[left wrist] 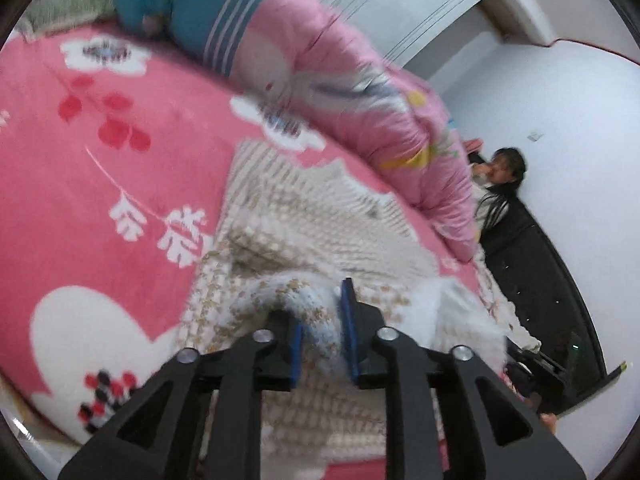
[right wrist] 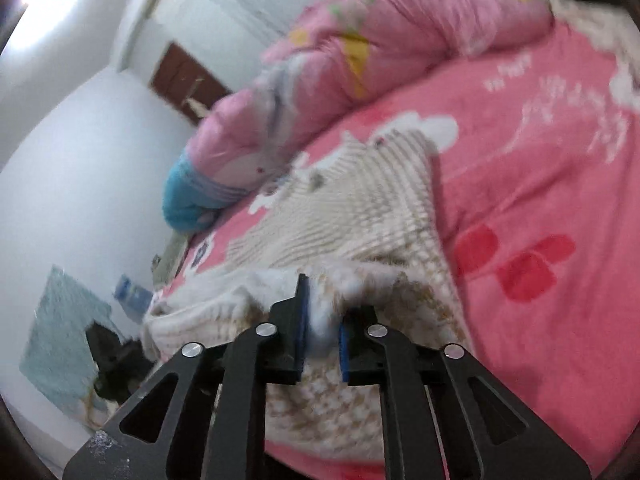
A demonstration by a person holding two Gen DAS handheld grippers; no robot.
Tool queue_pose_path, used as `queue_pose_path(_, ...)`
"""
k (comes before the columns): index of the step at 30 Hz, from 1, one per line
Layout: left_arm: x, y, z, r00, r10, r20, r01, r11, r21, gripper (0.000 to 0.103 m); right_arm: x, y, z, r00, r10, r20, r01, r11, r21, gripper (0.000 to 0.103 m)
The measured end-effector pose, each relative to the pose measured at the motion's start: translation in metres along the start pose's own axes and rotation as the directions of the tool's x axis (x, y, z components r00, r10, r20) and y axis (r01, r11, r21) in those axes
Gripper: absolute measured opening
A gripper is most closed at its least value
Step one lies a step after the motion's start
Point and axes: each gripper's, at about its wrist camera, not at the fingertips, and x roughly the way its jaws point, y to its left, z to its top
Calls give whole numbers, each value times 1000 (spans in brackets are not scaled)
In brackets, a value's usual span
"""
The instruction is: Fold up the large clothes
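While the left gripper and right gripper each pinch the sweater's near edge, only 1 fold looks begun on the bed.

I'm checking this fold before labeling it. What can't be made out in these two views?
- Sweater near hem: left wrist view, hidden under the left gripper.
- Sweater sleeves and shape: right wrist view, motion blur; the right gripper covers the pinched edge.
- Quilt print: blurred.
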Motion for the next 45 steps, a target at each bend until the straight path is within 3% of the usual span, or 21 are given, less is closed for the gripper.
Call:
queue_pose_path(1,6,5,0,1000,-5,-24,5,1000,-18,30,18,-15,5,999,-22,-36,24,999,42,35)
queue_pose_path(2,12,12,0,998,-26,-54,23,999,-48,40,27,-23,9,998,-32,-61,36,997,69,48)
queue_pose_path(3,15,18,1,996,-59,-74,53,995,-82,59,37,-32,13,995,-42,-91,51,994,96,48)
queue_pose_path(5,9,34,3,996,-76,-50,67,986,-155,78,46,-44,21,991,-5,-132,22,992,127,47)
queue_pose_path(7,-9,49,9,996,-88,2,86,978,-192,78,40,-45,25,990,17,-139,1,992,127,51)
queue_pose_path(10,-36,62,12,995,-84,61,96,968,-233,78,13,-41,32,995,-16,-96,25,995,95,72)
queue_pose_path(12,-52,60,7,994,-72,79,88,973,-212,78,-5,-37,32,997,-14,-77,20,997,81,73)
queue_pose_path(16,-74,53,-31,980,-188,61,196,964,-179,83,-42,-38,9,998,4,-58,0,997,79,81)
queue_pose_path(21,-81,43,-88,987,-158,22,159,979,-125,83,-80,-55,-46,996,-37,-81,47,990,132,82)
queue_pose_path(25,-55,59,-113,990,-136,-26,127,966,-227,83,-81,-74,-74,994,-11,-109,34,976,214,83)
queue_pose_path(30,-37,75,-111,983,-167,71,181,932,-313,83,-60,-96,-84,990,102,-100,-61,936,346,83)
queue_pose_path(33,-32,76,-106,984,-138,112,166,937,-306,81,-48,-98,-74,987,138,-85,-98,927,362,74)
queue_pose_path(36,-25,74,-102,987,-78,143,121,941,-316,70,-33,-102,-66,979,182,-89,-133,908,397,55)
queue_pose_path(38,-19,66,-98,989,-2,148,44,960,-276,63,-19,-102,-64,969,227,-101,-167,895,413,47)
queue_pose_path(40,-11,55,-96,987,90,136,-58,972,-226,59,-3,-97,-62,970,210,-121,-149,910,386,41)
queue_pose_path(42,-5,40,-94,973,183,143,-161,975,-153,51,4,-89,-61,977,159,-142,-102,934,343,27)
queue_pose_path(43,-2,28,-92,954,263,143,-253,964,-84,45,3,-81,-58,980,128,-152,-75,947,314,15)
queue_pose_path(45,-6,1,-89,918,351,184,-367,928,65,22,-9,-69,-52,986,109,-124,-72,960,272,10)
